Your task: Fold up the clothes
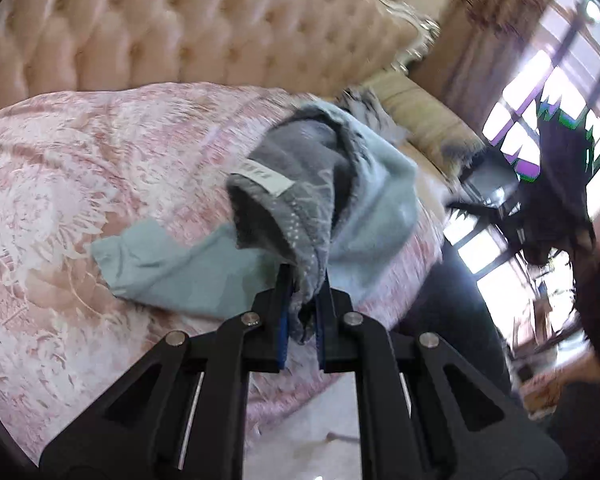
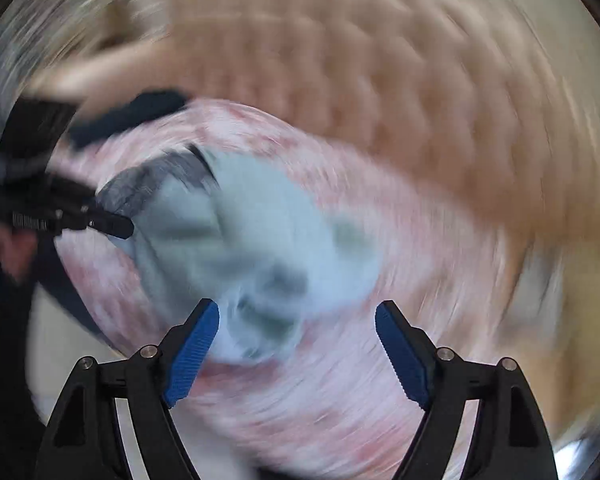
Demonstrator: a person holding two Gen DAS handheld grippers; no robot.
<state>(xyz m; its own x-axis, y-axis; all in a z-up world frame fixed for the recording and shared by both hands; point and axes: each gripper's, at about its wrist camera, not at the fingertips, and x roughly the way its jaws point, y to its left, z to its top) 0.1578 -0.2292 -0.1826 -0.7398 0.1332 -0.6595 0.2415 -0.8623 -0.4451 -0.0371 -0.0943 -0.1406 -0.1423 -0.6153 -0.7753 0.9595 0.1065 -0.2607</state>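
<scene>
Pink bedspread (image 1: pixel 60 184), left tool (image 1: pixel 303 292) pinching blue garment (image 1: pixel 372 200) edge, right tool (image 2: pixel 297 344) spread

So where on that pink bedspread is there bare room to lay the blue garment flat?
The widest bare stretch of the pink bedspread lies left of the light blue garment, between it and the tufted headboard. It is crowded on the far side, where a pillow sits by the bed's edge. The left gripper pinches the garment's collar.

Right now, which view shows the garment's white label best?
Left wrist. The label is readable as a white tag on the grey lining of the garment held by the left gripper. Right wrist view is motion-blurred; no label discernible.
</scene>
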